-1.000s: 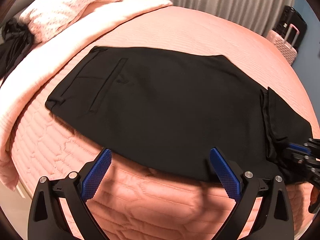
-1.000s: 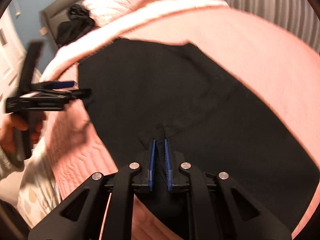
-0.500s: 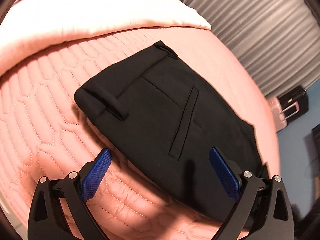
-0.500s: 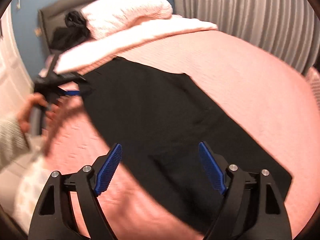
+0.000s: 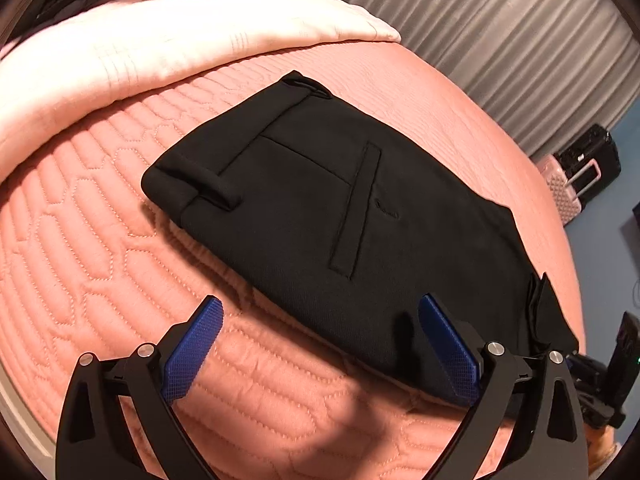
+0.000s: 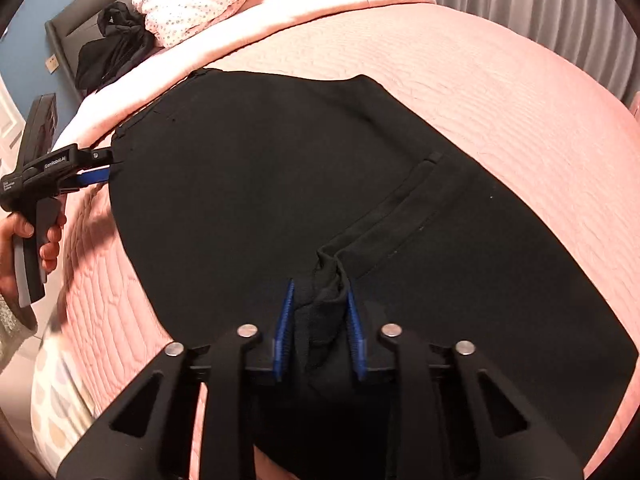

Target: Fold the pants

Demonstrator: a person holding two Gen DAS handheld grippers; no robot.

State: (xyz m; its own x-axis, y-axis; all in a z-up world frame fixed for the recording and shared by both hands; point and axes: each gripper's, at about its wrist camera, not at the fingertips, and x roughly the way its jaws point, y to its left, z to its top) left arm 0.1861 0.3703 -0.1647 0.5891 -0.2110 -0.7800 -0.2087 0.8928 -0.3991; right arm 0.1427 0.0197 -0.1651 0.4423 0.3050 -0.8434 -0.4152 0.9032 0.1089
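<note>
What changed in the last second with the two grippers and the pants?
The right gripper let go of the black pants, opened wide, and has just been closing on a bunched fold at the cuff end. The left gripper swung along the bed toward the waistband, jaws open and empty throughout. The pants stayed flat on the pink bedspread.

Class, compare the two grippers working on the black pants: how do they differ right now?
The left gripper stands wide open with nothing between its fingers; the right gripper has just been closing and pinches a bunch of the pants. Left hovers near the waistband, right at the hem end. Both have blue pads.
</note>
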